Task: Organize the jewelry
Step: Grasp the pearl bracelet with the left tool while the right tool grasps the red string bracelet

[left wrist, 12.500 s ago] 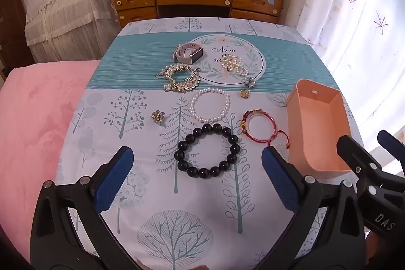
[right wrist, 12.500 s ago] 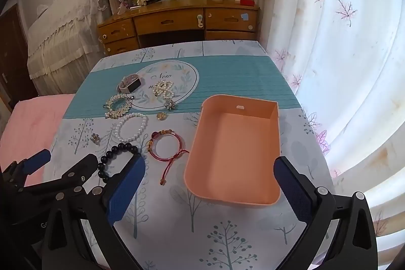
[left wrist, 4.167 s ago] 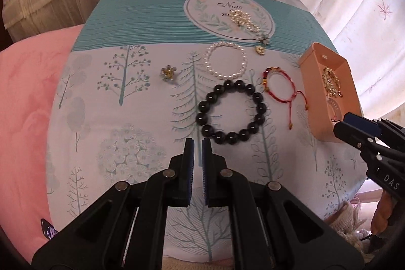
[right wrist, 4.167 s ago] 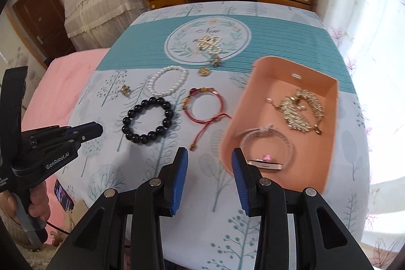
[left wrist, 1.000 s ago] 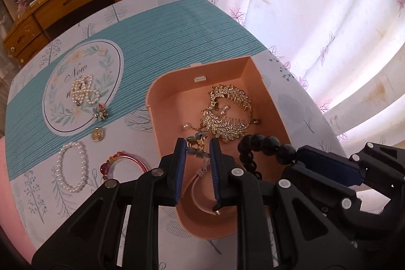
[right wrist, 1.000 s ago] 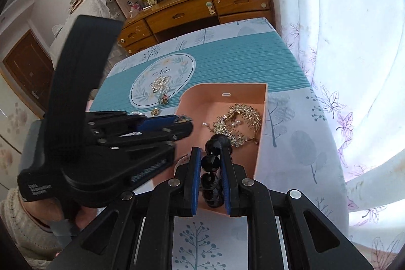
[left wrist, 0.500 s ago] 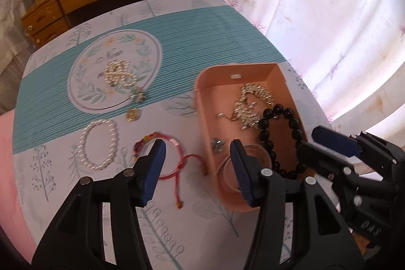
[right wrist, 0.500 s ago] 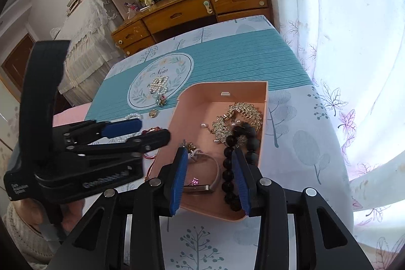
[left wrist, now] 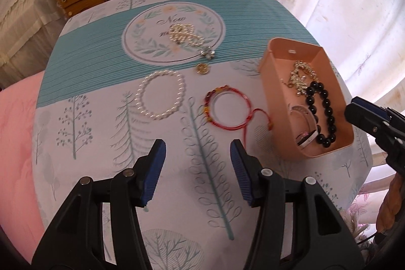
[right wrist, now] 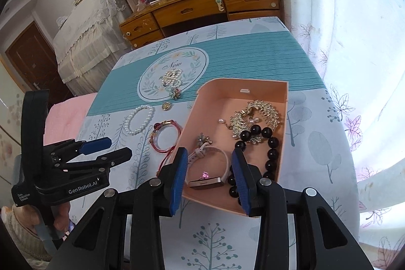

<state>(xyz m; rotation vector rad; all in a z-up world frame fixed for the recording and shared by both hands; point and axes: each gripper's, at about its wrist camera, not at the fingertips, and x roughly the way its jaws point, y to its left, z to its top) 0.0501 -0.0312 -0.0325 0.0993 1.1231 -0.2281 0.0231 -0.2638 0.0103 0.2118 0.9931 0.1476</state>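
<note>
While both tongs gape empty, left tongs (right wrist: 115, 147) read "GenRobot.AI"; tablecloth (left wrist: 101, 133) reads "Now".

The tray's (right wrist: 283, 118) near rim hides behind gripper fingers (right wrist: 240, 180) at 6 o'clock. The watch (left wrist: 307, 137) is half hidden by the tray wall.

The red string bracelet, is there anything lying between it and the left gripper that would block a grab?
Nothing visible does. Only bare tablecloth lies between the open left gripper and the red string bracelet. The pearl bracelet sits off to its left and the pink tray off to its right.
</note>
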